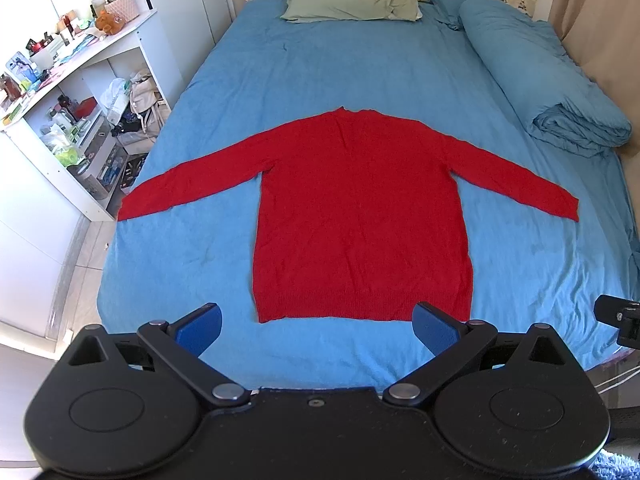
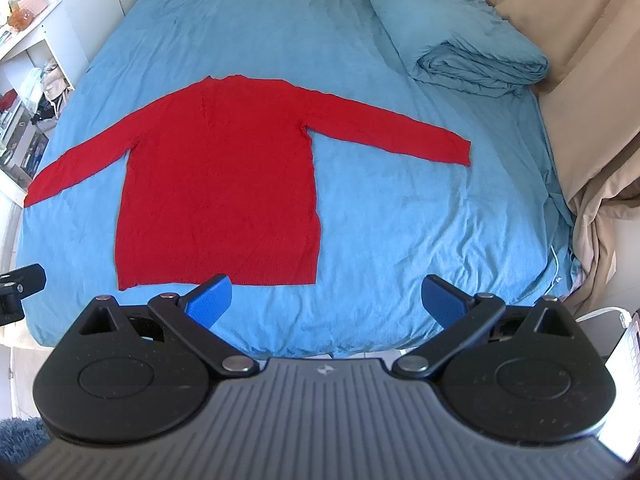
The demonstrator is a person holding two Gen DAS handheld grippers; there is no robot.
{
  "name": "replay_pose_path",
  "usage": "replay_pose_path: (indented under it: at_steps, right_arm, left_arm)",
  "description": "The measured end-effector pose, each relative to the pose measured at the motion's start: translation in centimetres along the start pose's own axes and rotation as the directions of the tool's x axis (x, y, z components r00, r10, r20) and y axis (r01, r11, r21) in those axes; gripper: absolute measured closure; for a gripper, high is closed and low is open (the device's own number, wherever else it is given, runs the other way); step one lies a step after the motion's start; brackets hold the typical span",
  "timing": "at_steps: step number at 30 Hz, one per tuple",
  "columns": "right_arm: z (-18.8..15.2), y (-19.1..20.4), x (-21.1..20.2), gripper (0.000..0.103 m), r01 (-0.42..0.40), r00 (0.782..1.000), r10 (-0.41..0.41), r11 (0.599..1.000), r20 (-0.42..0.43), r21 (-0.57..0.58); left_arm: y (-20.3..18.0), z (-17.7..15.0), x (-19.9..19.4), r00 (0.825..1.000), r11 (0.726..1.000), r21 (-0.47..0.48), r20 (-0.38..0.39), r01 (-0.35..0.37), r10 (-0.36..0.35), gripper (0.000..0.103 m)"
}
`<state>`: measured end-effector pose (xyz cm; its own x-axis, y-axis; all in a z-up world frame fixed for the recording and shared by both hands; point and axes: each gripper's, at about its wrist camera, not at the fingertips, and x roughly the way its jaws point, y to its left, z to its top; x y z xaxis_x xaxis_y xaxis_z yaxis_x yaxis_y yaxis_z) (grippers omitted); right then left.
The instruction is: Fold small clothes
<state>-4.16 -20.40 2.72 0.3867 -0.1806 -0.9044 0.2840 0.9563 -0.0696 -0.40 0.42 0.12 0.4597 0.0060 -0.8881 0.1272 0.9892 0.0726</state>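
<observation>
A red long-sleeved sweater point(image 1: 360, 216) lies flat on the blue bed sheet point(image 1: 320, 72), both sleeves spread out to the sides, hem toward me. It also shows in the right wrist view point(image 2: 220, 184). My left gripper point(image 1: 318, 330) is open and empty, held above the foot of the bed just short of the hem. My right gripper point(image 2: 326, 300) is open and empty, near the hem's right corner, over bare sheet point(image 2: 400, 220). A part of the right gripper shows at the right edge of the left wrist view point(image 1: 620, 316).
A rolled blue duvet point(image 1: 552, 80) lies along the bed's right side. A green pillow point(image 1: 352, 6) sits at the head. White shelves point(image 1: 80, 112) full of clutter stand left of the bed. Beige curtains point(image 2: 580, 80) hang on the right.
</observation>
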Motion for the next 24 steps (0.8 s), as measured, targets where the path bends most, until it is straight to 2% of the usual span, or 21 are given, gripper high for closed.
replay_pose_path:
  at_steps: [24]
  right_arm:
    - [-0.08,-0.12,0.05,0.0,-0.004,1.0,0.004,1.0,0.005,0.002]
  left_arm:
    - [-0.07,0.04,-0.6,1.0,1.0,0.0,0.007,-0.007,0.007,0.0]
